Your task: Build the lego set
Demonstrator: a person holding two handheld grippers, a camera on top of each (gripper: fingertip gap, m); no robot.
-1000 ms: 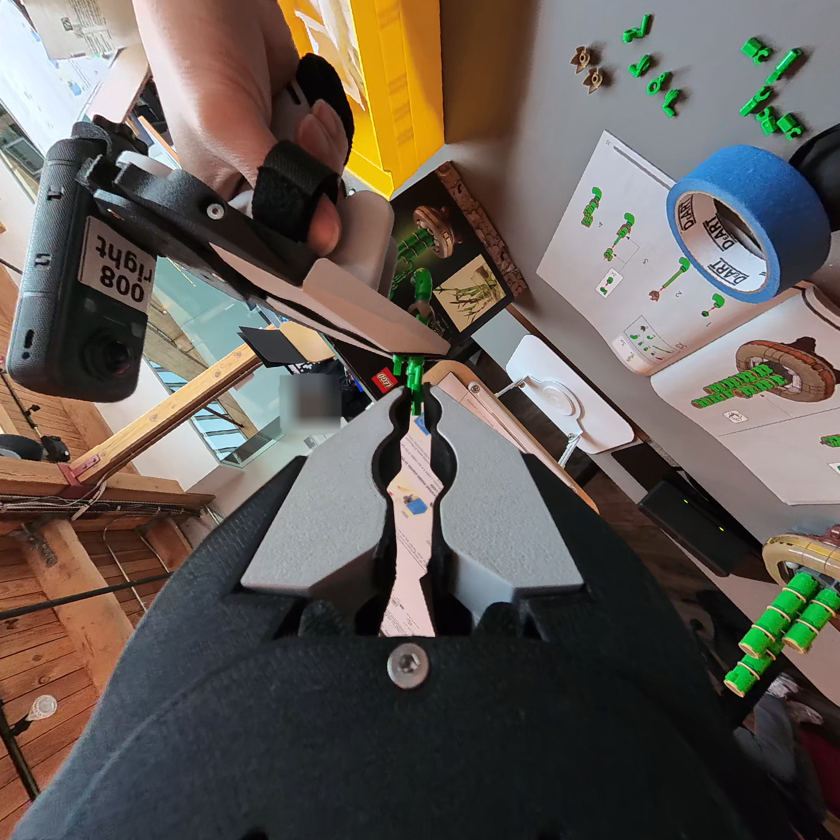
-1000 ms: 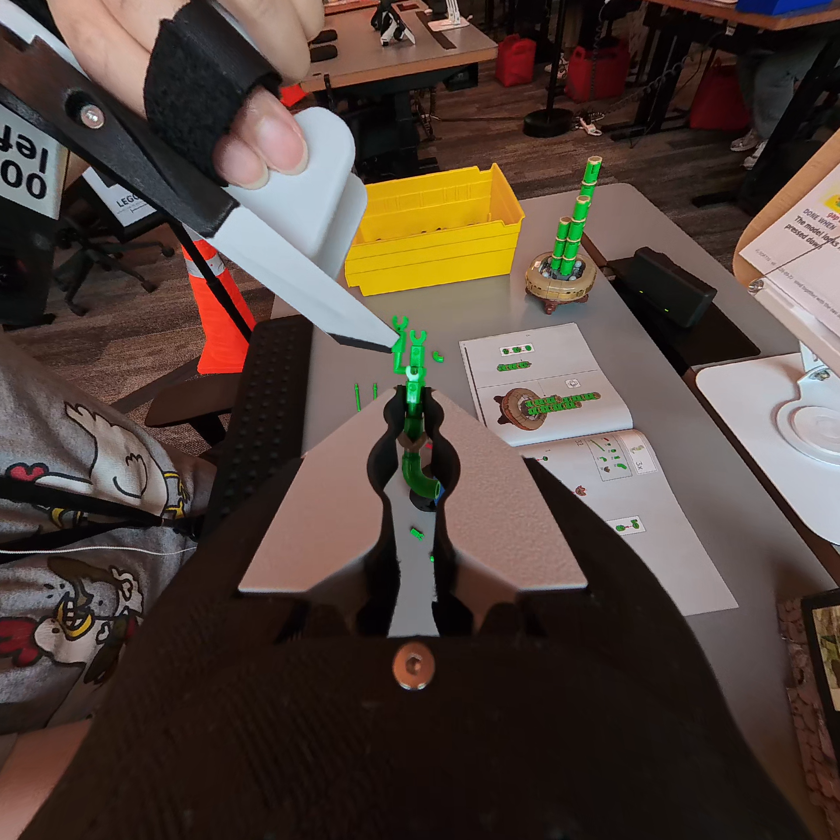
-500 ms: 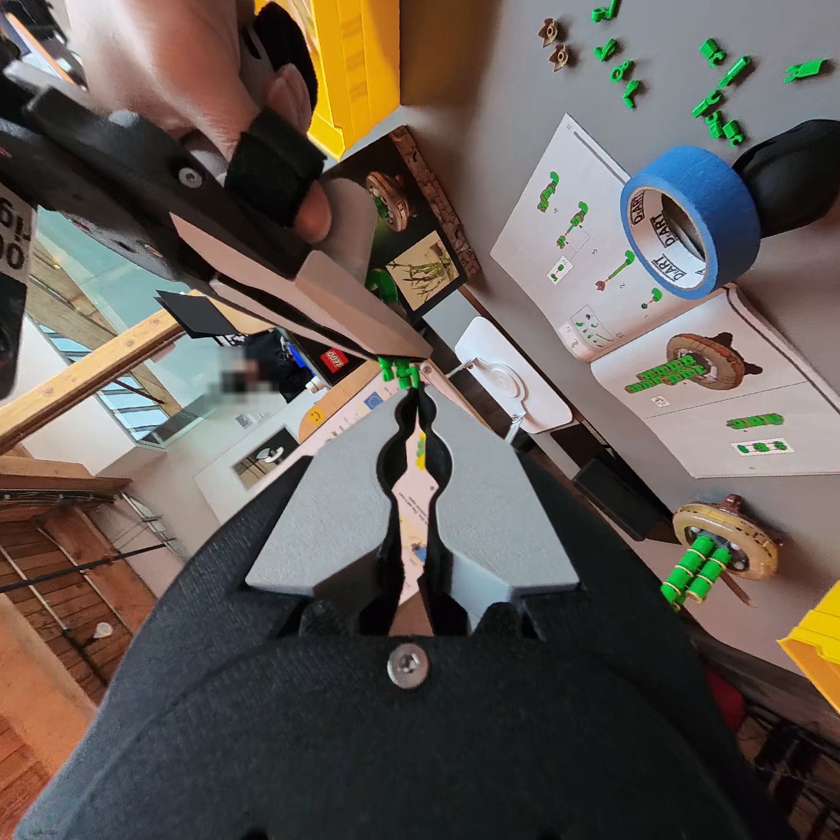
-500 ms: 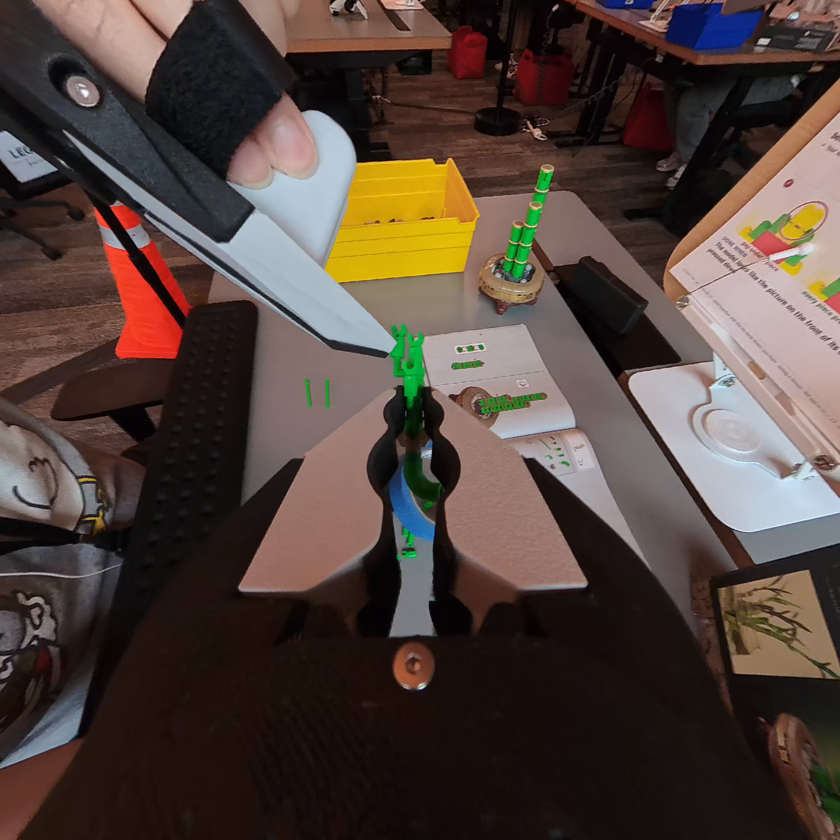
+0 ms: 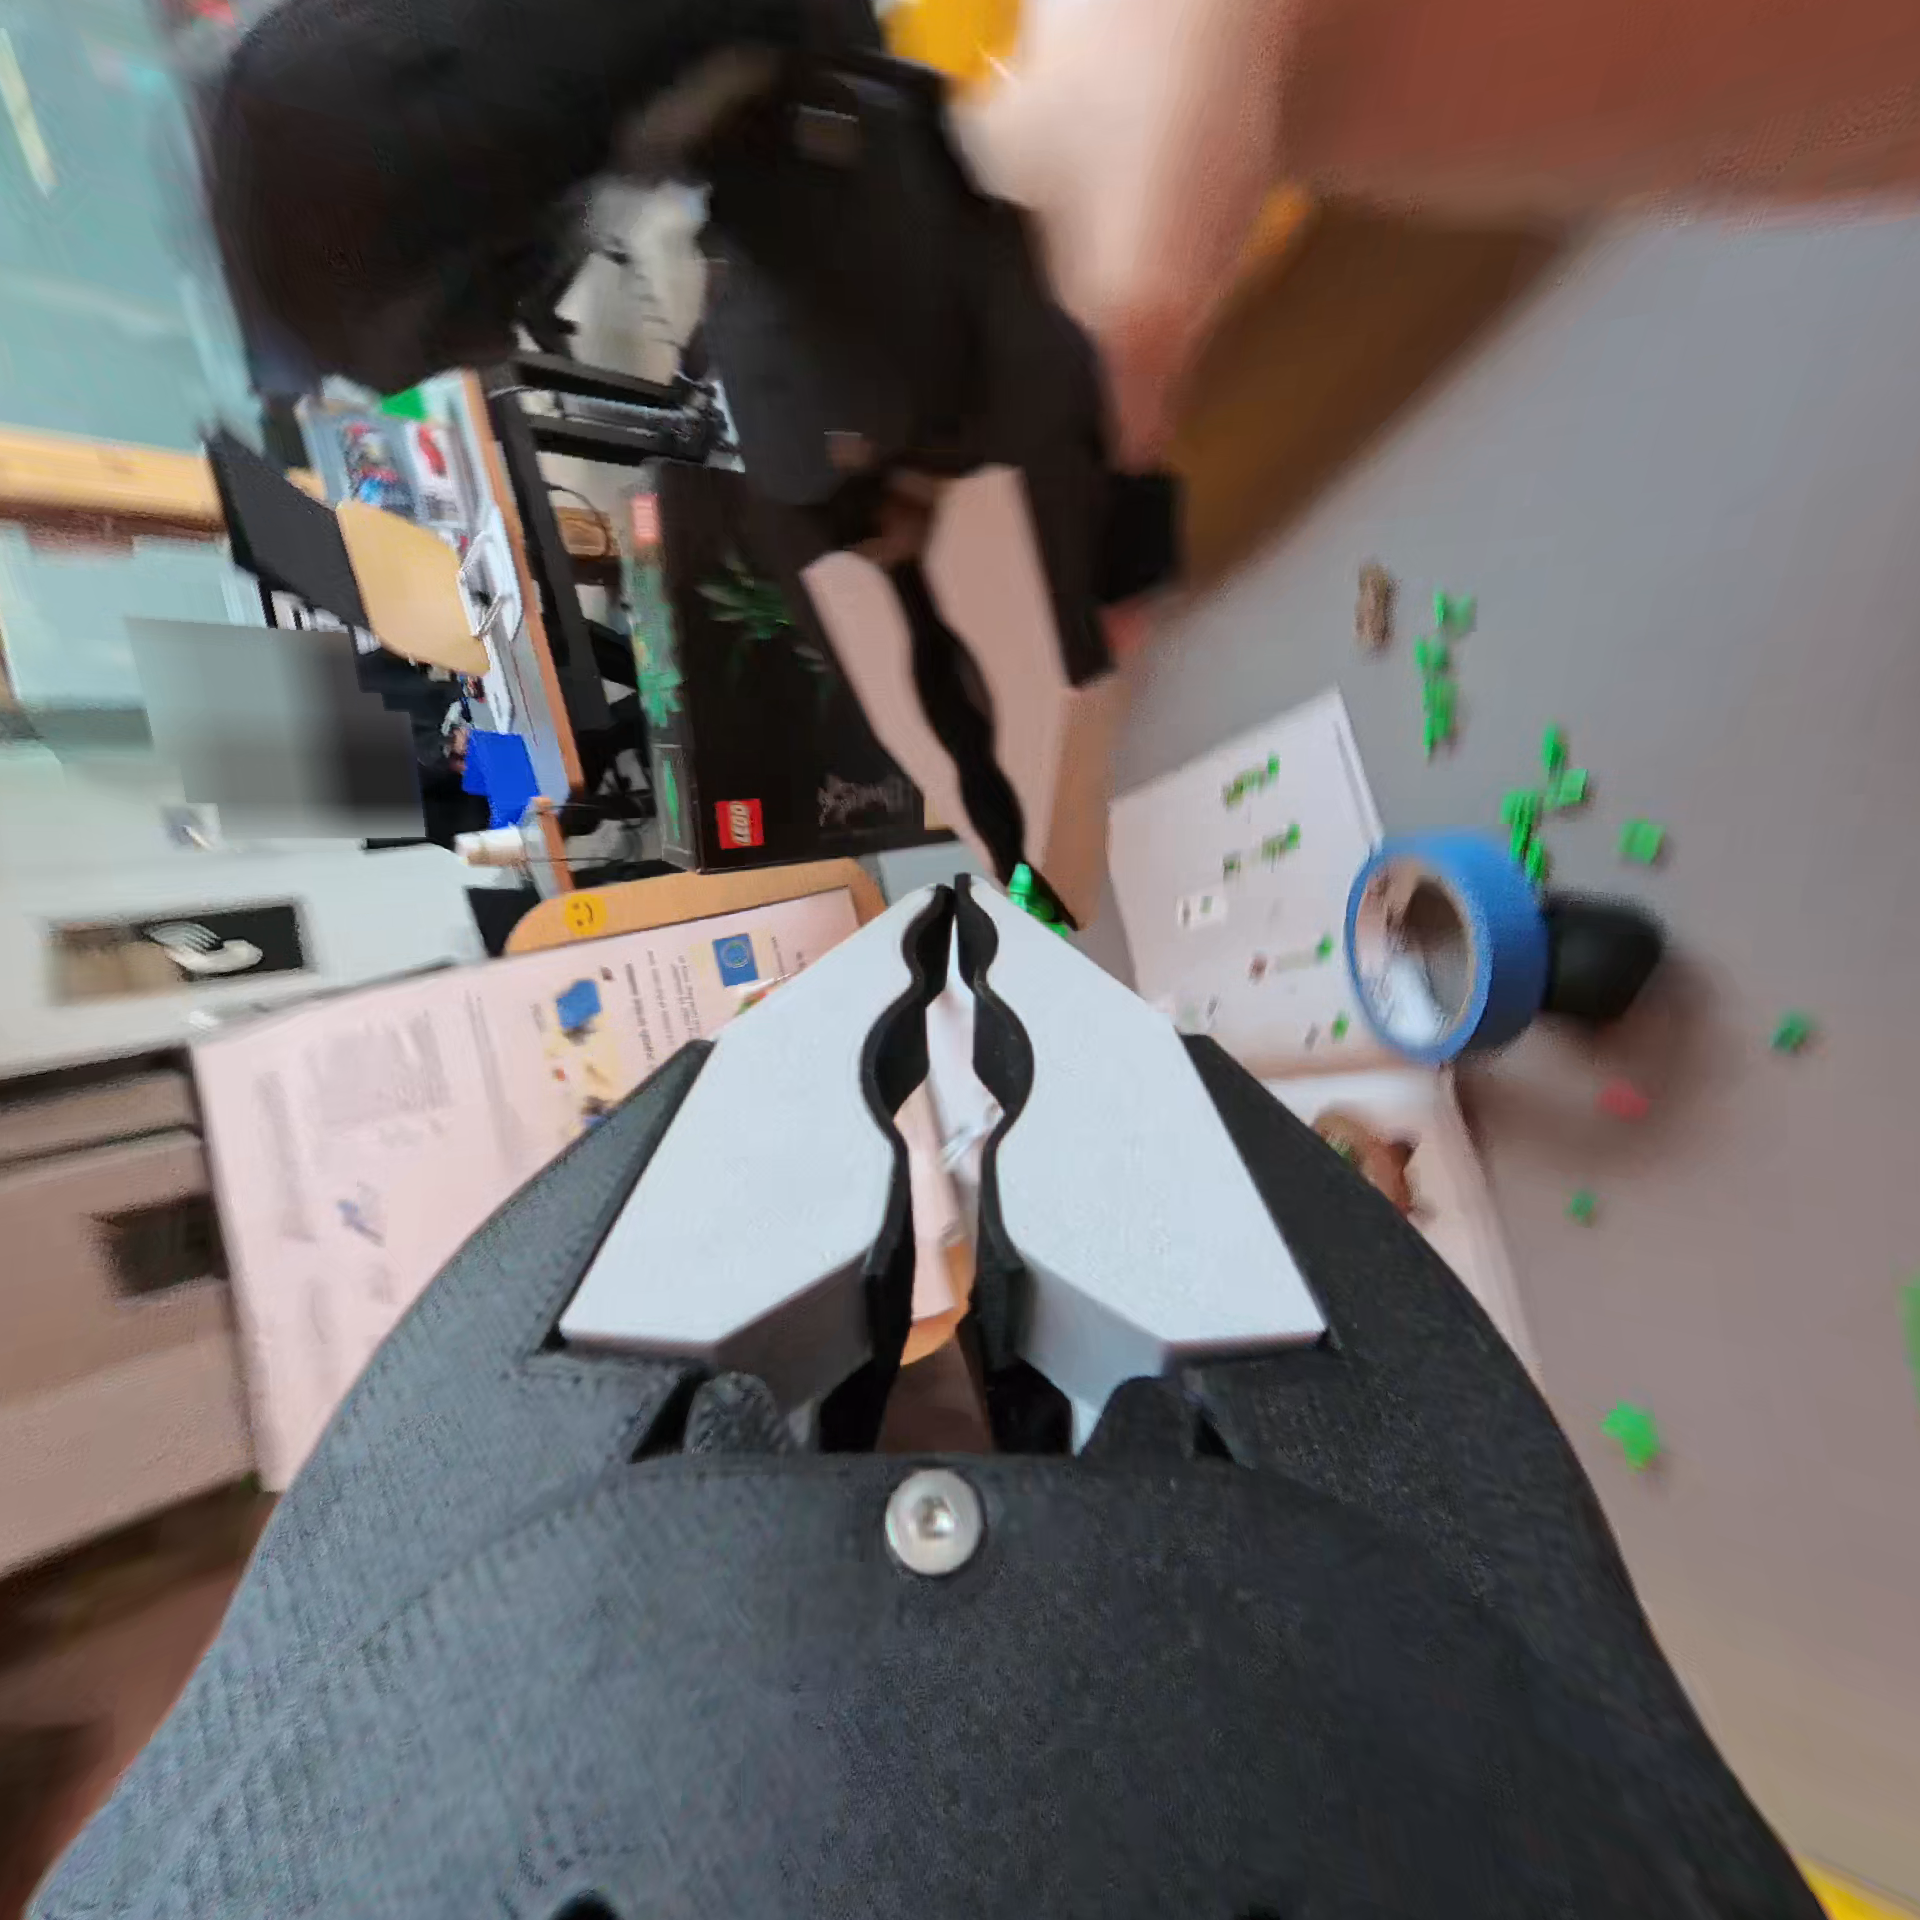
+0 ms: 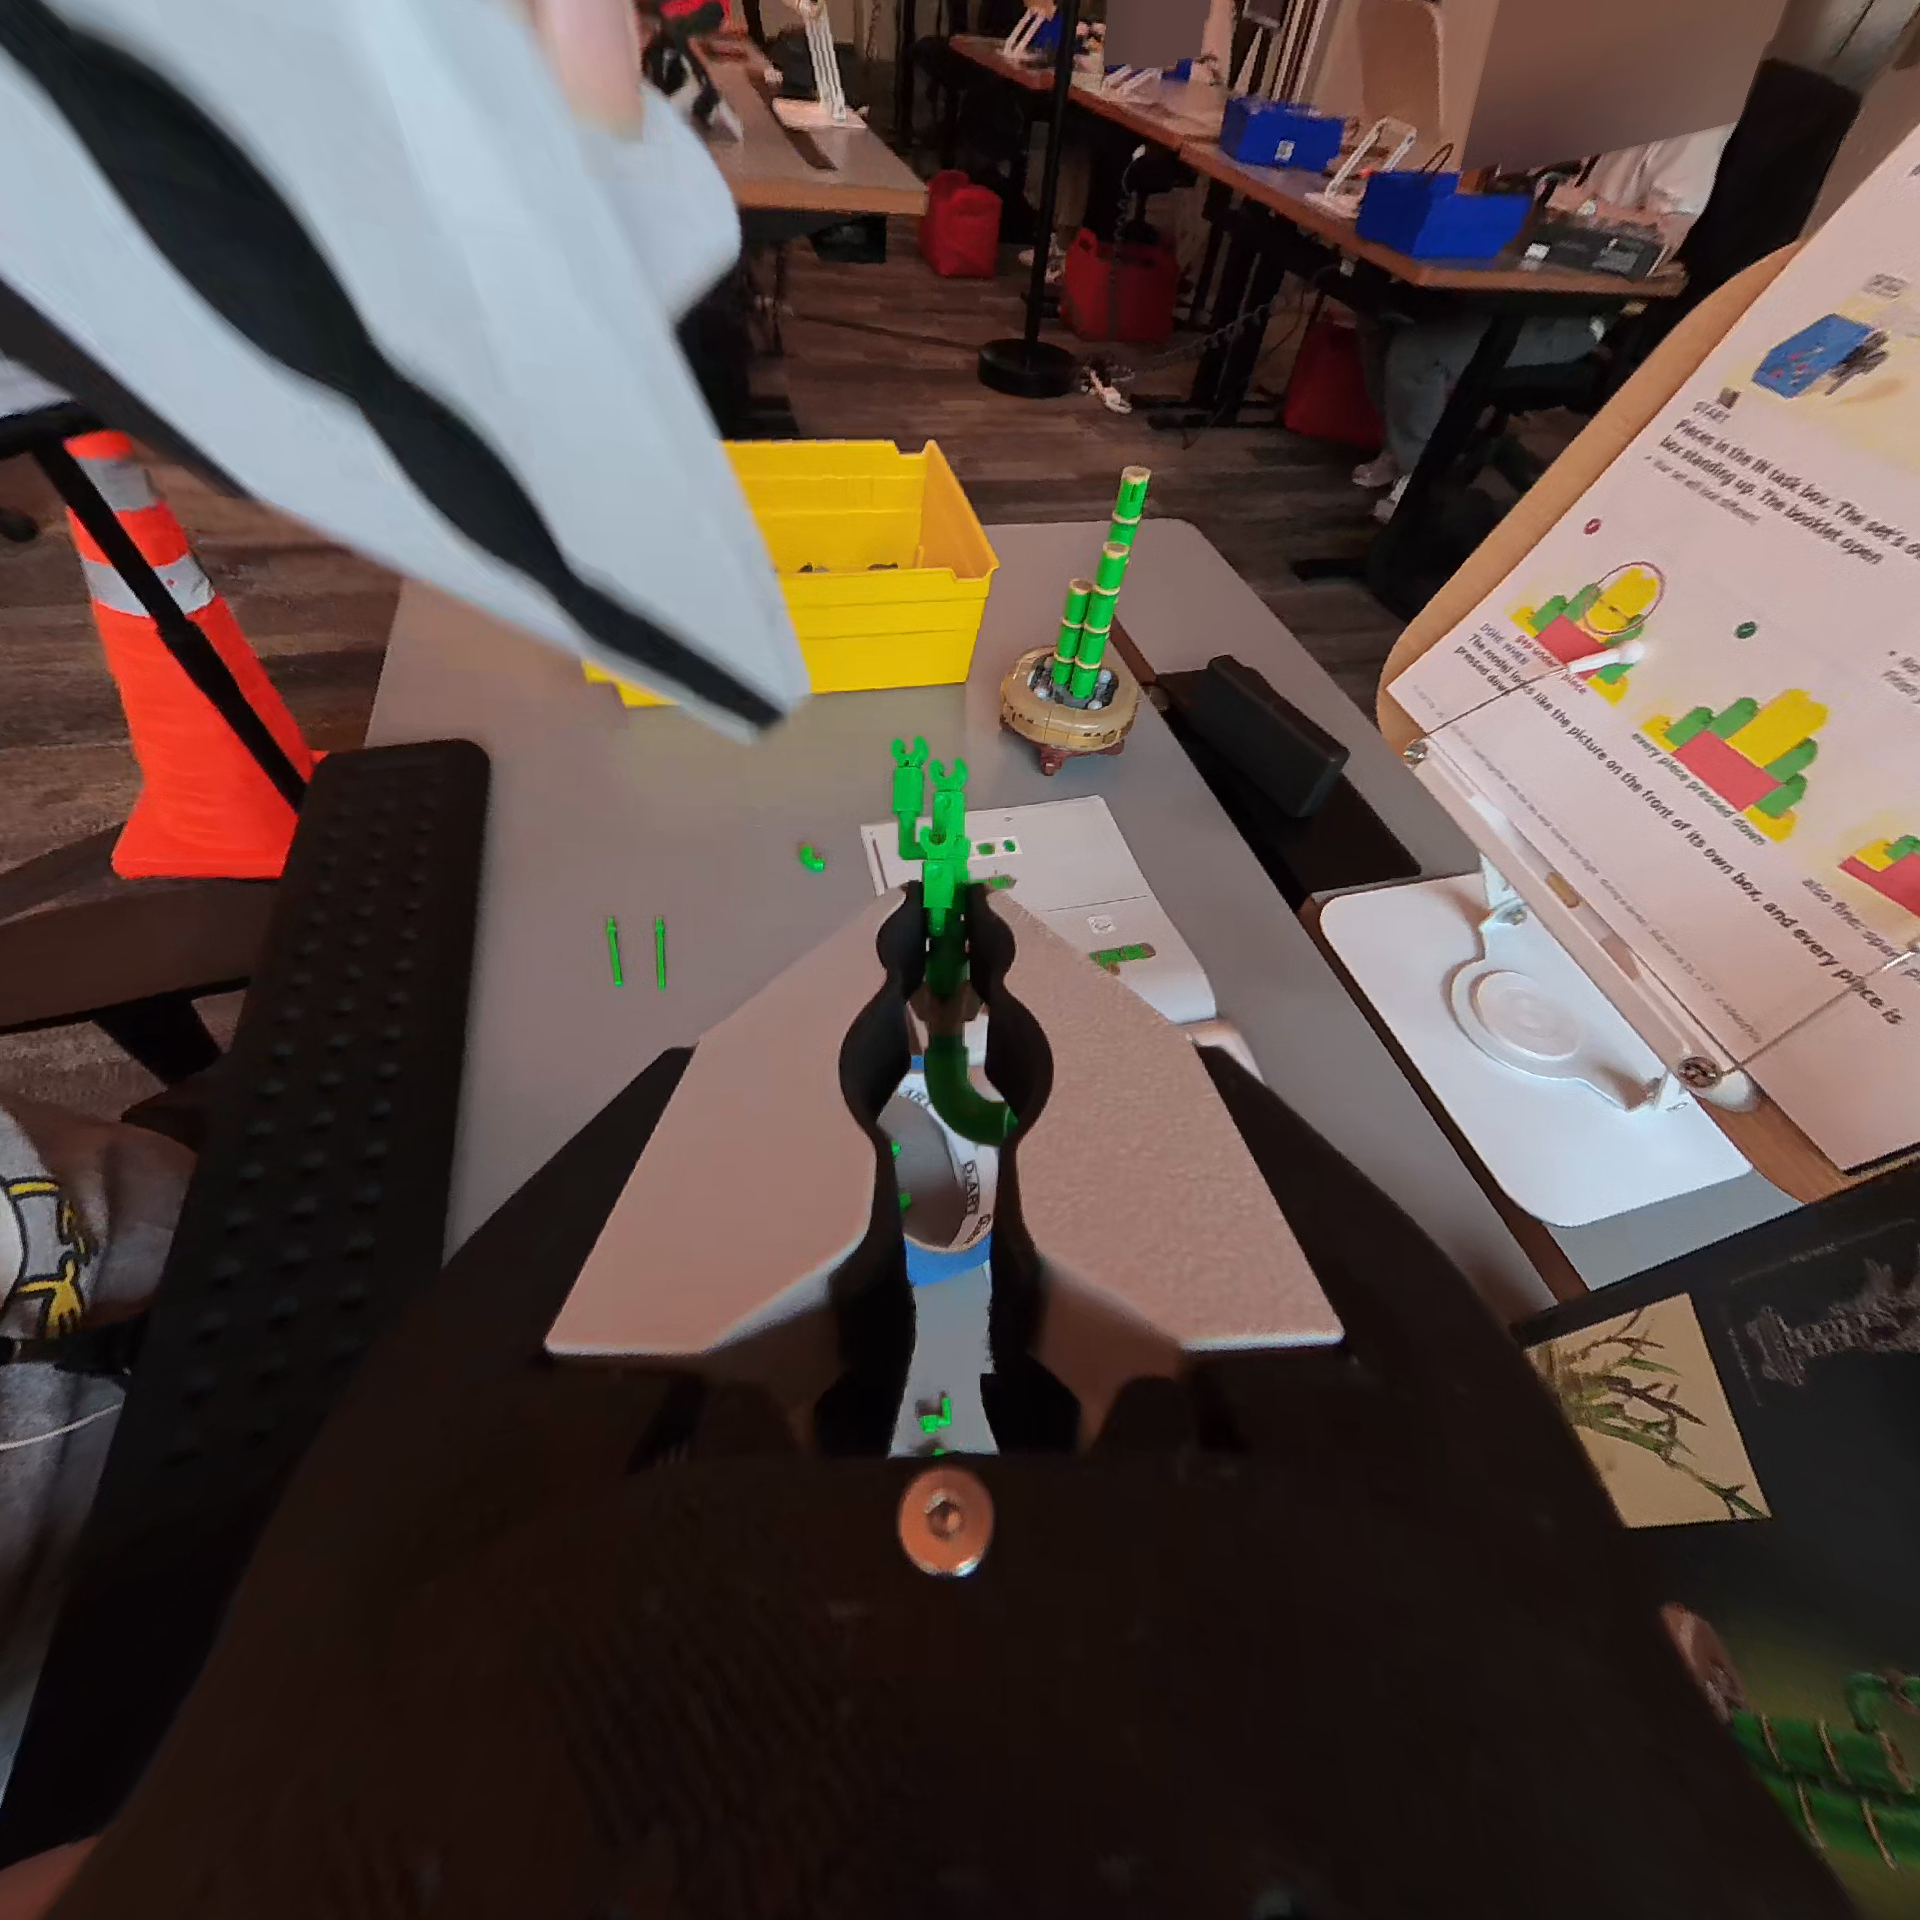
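Right gripper clamped on a green branching lego stem, twig tips poking up past the fingertips above the grey table. Left gripper pressed nearly closed at the tips, nothing seen between them, blurred. Beyond, on the table: bamboo model, yellow bin, open instruction booklet, blue tape roll, scattered green pieces.

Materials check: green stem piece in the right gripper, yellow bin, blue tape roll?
Stem piece: looks like hard moulded plastic, glossy, with crisp clip ends. Bin: apparently rigid plastic, uniform colour, slight sheen, stepped moulded walls. Tape roll: probably paper masking tape, matte blue outside; the pale printed inner core looks like card, though blur leaves that open.
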